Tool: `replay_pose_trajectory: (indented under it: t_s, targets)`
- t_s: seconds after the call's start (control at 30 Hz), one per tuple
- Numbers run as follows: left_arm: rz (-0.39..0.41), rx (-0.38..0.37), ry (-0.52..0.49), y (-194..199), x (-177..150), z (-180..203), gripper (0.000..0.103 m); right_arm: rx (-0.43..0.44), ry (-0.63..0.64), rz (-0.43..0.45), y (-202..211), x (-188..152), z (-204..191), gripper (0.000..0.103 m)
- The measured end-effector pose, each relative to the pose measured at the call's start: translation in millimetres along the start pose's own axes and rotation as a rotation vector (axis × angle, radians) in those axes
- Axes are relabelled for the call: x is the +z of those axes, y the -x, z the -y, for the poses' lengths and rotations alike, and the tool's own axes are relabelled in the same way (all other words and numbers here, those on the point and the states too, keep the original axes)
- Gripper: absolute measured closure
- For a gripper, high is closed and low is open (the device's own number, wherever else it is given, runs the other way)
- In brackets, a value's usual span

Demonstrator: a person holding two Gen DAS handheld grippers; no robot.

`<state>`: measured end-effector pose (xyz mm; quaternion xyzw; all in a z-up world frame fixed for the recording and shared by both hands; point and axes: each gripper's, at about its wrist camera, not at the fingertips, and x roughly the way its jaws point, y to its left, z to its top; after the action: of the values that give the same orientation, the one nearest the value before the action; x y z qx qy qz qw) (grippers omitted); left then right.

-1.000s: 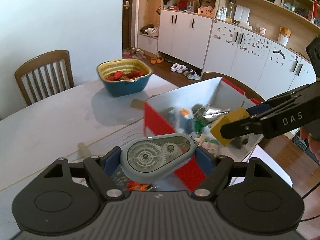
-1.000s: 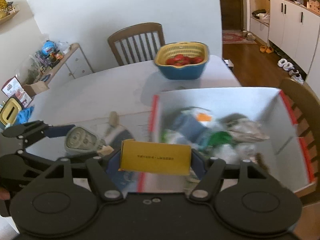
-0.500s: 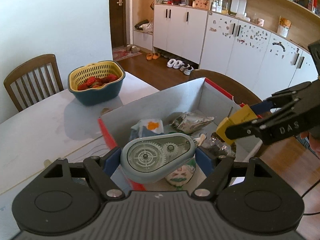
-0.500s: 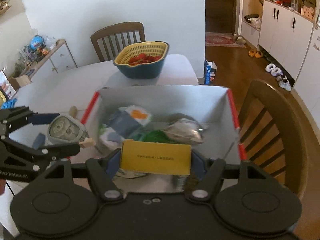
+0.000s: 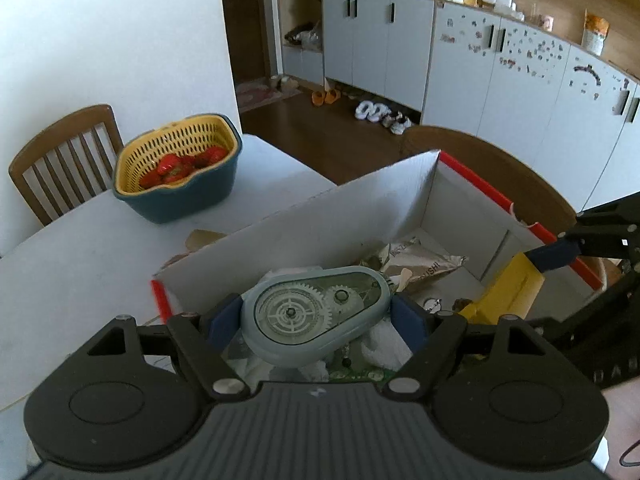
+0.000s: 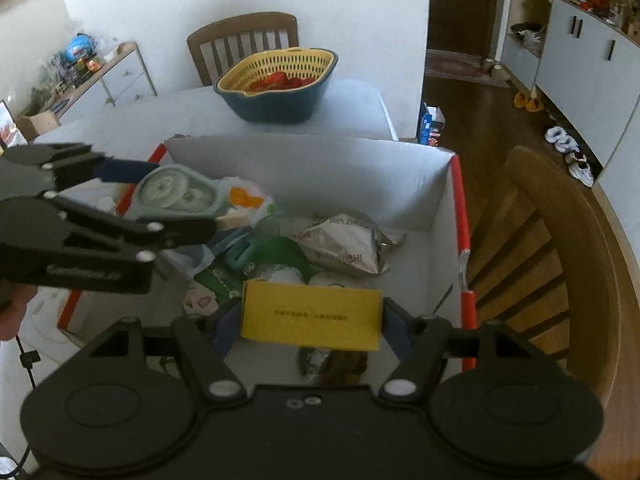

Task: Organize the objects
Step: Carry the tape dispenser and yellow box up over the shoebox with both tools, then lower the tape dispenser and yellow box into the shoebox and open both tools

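the left gripper is clamped on a grey-blue correction tape dispenser, its blue pads pressed against the two ends of the teardrop case, the clear face with its gears turned up toward the camera. the right gripper is clamped the same way on a flat yellow box with a line of small dark print across its face, held level between the pads. both held things hang over the open white cardboard box with red edges, above its contents and not touching them.

just beyond the yellow box, under and ahead of the right gripper, lie a green packet, a crumpled silver snack bag and a white wrapper with an orange patch; what lies under the left gripper is white and crumpled, too blurred to name. in the right wrist view the left gripper comes in from the left side over the near left corner of the box.

past the far wall of the box, well apart from both grippers, a yellow strainer basket in a dark blue bowl sits on the white table holding red fruit. a wooden chair stands behind it, and another wooden chair to the right of the box.
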<state>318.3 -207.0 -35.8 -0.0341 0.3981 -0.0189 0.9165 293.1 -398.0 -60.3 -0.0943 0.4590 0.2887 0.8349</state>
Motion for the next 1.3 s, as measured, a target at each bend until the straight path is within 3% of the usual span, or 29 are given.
replay_pose_trajectory:
  t_s: [0.53, 0.93, 1.3]
  targets:
    - [-0.118, -0.011, 0.006, -56.7, 17.1, 10.9, 0.022, 0.024, 0.124, -0.052, -40.1, 4.9, 0.5, 0.033]
    - [-0.188, -0.034, -0.032, -75.4, 25.6, 21.4, 0.022, 0.060, 0.153, -0.075, -52.6, 13.5, 7.0, 0.033]
    - [-0.202, -0.035, -0.033, -76.0, 26.5, 23.2, 0.022, 0.085, 0.127, -0.092, -50.0, 17.4, 13.6, 0.031]
